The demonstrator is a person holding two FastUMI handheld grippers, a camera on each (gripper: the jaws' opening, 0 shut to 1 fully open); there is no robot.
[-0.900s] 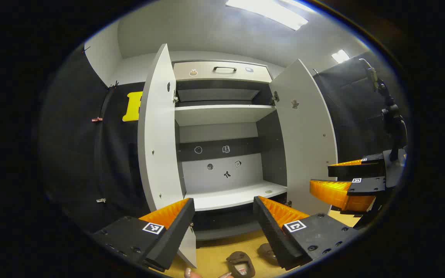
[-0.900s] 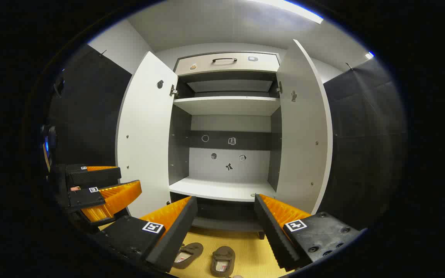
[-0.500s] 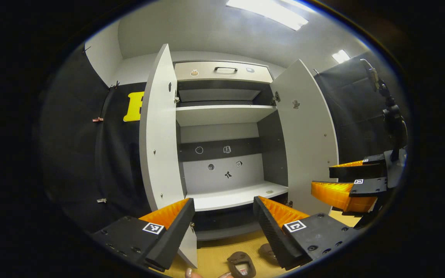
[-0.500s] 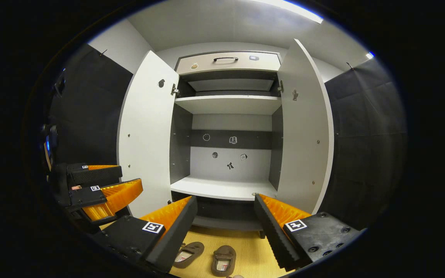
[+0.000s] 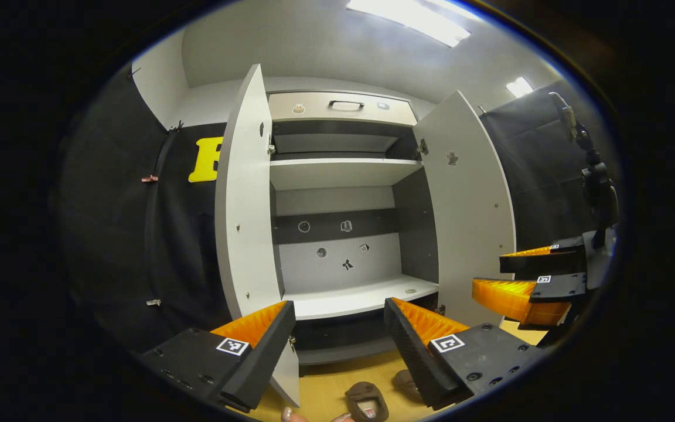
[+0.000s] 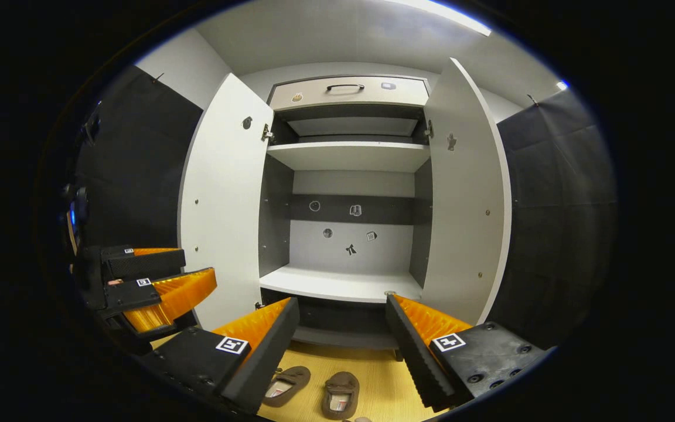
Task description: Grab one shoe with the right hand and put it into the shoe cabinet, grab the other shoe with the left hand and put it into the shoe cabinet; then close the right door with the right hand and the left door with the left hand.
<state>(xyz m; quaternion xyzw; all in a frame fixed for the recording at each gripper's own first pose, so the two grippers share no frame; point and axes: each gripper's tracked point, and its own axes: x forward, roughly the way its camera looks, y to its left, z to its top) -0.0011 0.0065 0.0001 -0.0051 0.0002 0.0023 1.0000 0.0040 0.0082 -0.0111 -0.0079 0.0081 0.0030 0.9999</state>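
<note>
The right gripper [image 6: 342,328], at the bottom of the right gripper view, stands wide open with nothing between its fingers, and the left gripper [image 5: 340,328], at the bottom of the left gripper view, is spread just as wide and is equally empty. Both point at the shoe cabinet [image 6: 349,158], which fills the middle of each frame. By the look of things, no step of the task is done yet. The two shoes lie side by side on the yellow floor [image 6: 378,381] at the bottom centre of the right gripper view, in front of the cabinet: the left-hand shoe [image 6: 286,387] and the right-hand shoe [image 6: 340,395], soles down with the openings up. The lower shelf [image 6: 340,284] inside the cabinet carries no shoe. The left door [image 6: 223,199] and the right door [image 6: 466,193] both hang fully open, swung outward to either side. Everything remains: picking up one shoe with the right gripper, then the other with the left, setting both inside, and swinging each door shut.
</note>
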